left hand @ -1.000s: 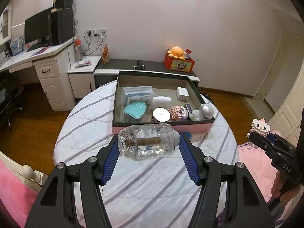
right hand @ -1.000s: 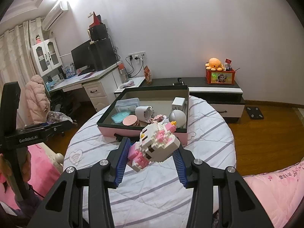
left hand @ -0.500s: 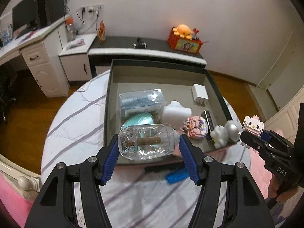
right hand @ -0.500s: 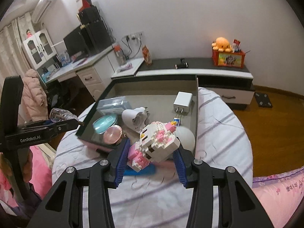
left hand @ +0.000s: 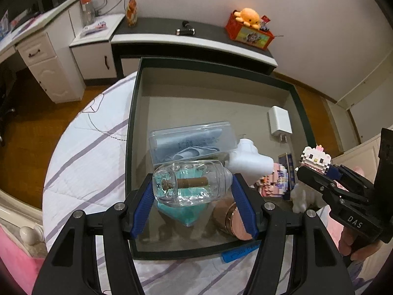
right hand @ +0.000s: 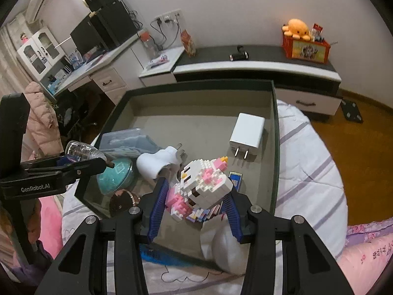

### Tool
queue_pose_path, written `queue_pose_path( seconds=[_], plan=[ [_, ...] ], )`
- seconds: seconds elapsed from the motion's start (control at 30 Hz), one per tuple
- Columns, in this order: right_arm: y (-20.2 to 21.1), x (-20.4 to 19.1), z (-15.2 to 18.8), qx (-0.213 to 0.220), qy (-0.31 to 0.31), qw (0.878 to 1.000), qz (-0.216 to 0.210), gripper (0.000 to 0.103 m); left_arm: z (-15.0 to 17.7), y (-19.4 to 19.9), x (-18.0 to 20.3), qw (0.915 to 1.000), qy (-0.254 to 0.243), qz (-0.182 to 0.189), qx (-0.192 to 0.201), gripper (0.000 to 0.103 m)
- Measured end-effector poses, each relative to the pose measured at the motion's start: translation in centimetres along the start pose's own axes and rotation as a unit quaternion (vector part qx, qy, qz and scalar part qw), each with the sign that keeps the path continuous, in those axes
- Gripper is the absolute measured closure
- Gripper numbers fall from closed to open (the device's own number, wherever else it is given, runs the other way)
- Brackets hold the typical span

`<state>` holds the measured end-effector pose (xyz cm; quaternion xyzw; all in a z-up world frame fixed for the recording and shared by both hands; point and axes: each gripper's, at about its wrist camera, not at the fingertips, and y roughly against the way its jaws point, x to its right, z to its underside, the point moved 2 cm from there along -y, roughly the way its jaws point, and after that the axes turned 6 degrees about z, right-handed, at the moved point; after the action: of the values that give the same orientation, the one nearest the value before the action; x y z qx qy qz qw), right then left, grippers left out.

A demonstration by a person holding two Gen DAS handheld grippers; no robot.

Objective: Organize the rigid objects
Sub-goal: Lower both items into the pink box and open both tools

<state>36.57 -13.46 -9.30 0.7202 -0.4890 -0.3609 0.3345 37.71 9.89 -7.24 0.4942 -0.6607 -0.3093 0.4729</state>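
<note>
Left gripper (left hand: 192, 191): blue ribbed pads clamped on clear glass bottle with brown cork roll inside (left hand: 190, 183), held on its side above dark-rimmed grey-lined tray (left hand: 211, 67); right gripper (right hand: 194, 209): closed on blocky white-and-pink brick cat figure (right hand: 202, 188) over tray's near right corner; only right view shows white wall charger's 2 prongs (right hand: 242, 154)

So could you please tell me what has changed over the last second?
Both tongs advanced from short of the box to over it: left tongs carrying the glass bottle, right tongs the brick cat figure. Grips unchanged; box contents stayed put.
</note>
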Motion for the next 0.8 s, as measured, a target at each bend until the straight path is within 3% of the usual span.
queue_pose_path(
  seconds=[0.13,0.23,0.27,0.33,0.43,0.8],
  plan=[
    [-0.4,0.2,-0.2,-0.005,0.000,1.000,0.017,0.056,-0.2,-0.8,0.2,0.9997,-0.012,-0.013,-0.016,0.039],
    [-0.6,0.3,-0.3,-0.008,-0.003,1.000,0.022,0.055,-0.3,-1.3,0.2,0.9992,-0.011,-0.023,-0.029,0.029],
    [-0.7,0.3,-0.3,-0.009,-0.001,1.000,0.022,0.049,-0.3,-1.4,0.2,0.9992,-0.010,-0.024,-0.031,0.020],
    [-0.6,0.2,-0.3,-0.009,0.003,1.000,0.024,0.038,-0.3,-1.1,0.1,0.9993,-0.009,-0.026,-0.024,0.016],
    [0.0,0.0,-0.6,0.001,0.010,0.999,0.031,0.032,-0.3,-0.6,-0.3,0.9996,0.001,-0.021,-0.018,0.014],
    [2.1,0.6,-0.2,0.018,-0.005,0.999,0.034,0.032,0.8,1.2,0.3,0.9997,-0.008,-0.023,-0.003,0.013]
  ],
)
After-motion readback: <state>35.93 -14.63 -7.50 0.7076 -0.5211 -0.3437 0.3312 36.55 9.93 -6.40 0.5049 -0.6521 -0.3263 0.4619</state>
